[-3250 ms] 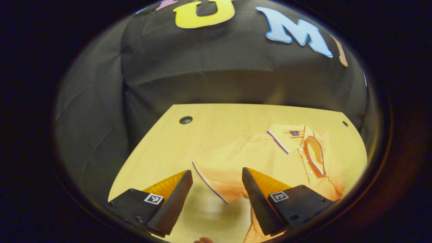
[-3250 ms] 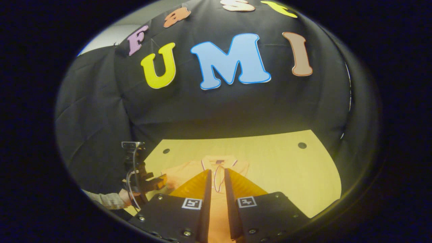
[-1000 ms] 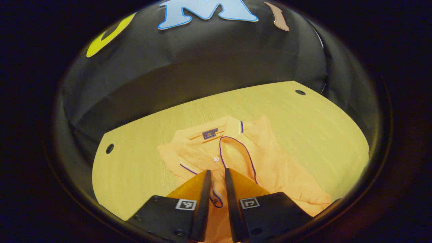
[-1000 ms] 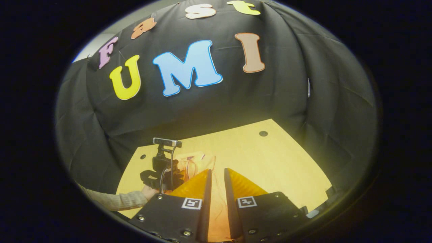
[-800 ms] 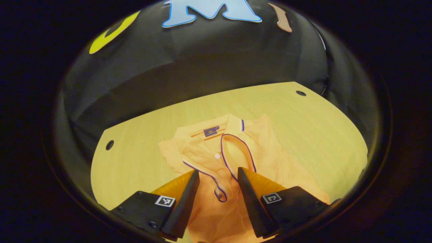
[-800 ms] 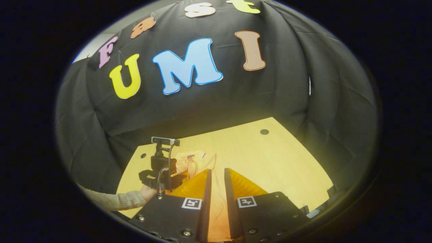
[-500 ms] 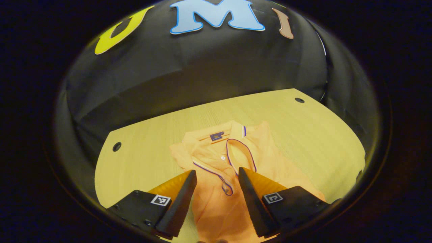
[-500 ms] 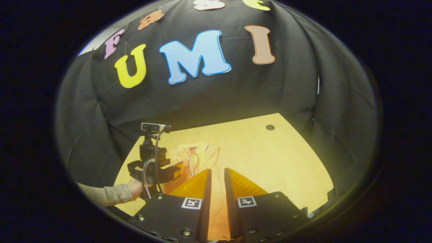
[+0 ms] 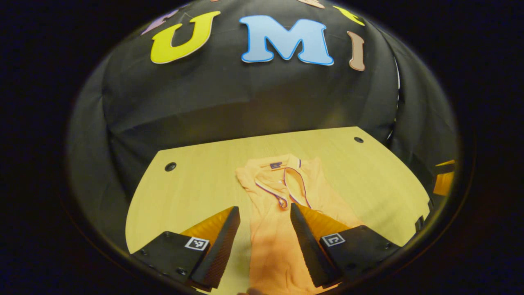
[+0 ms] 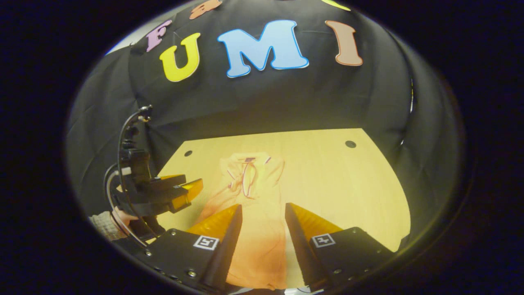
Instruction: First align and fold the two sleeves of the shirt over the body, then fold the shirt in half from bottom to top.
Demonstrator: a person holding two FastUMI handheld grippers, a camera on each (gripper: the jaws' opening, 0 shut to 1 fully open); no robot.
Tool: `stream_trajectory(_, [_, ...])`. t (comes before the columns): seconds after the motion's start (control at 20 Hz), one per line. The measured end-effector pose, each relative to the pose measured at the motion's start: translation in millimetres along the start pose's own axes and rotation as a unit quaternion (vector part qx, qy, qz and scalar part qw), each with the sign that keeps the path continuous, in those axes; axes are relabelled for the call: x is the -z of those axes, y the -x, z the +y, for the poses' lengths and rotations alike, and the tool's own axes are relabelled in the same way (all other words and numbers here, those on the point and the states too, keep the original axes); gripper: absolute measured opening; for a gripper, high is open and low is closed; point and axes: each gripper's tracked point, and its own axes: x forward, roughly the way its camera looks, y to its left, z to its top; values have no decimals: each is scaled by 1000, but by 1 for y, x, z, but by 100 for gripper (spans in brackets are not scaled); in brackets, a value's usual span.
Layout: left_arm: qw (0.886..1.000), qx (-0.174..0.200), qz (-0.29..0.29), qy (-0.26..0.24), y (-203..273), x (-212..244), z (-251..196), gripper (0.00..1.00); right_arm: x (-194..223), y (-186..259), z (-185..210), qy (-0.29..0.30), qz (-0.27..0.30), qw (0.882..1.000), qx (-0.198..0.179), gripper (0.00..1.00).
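Where both sleeves lie folded in: shirt (image 9: 282,205) below spread left gripper (image 9: 262,237) and spread right gripper (image 10: 262,235).

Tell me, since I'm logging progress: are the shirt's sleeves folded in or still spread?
Folded in. The shirt lies as a narrow strip on the table, both sleeves' trimmed cuffs meeting near the collar.

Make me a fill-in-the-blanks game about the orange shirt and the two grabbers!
1. The orange polo shirt lies on the pale wooden ____.
2. The left gripper has its fingers ____, holding nothing.
3. The right gripper also holds ____.
4. Both sleeves are folded over the shirt's ____.

Missing words: table; open; nothing; body
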Motion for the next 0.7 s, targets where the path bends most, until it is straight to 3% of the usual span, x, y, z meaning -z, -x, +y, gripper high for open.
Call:
stream_trajectory(0.1, [1000,-14,-3,9,28,6,8,85,22,-9,2,7,27,1000,-7,74])
stream_trajectory(0.35, [999,-37,17,26,69,38,18,84,74,-25,2,18,96,995,-7,74])
stream_trajectory(0.7, [991,-20,131,30,87,144,3,85,167,-27,-3,30,220,975,12,77])
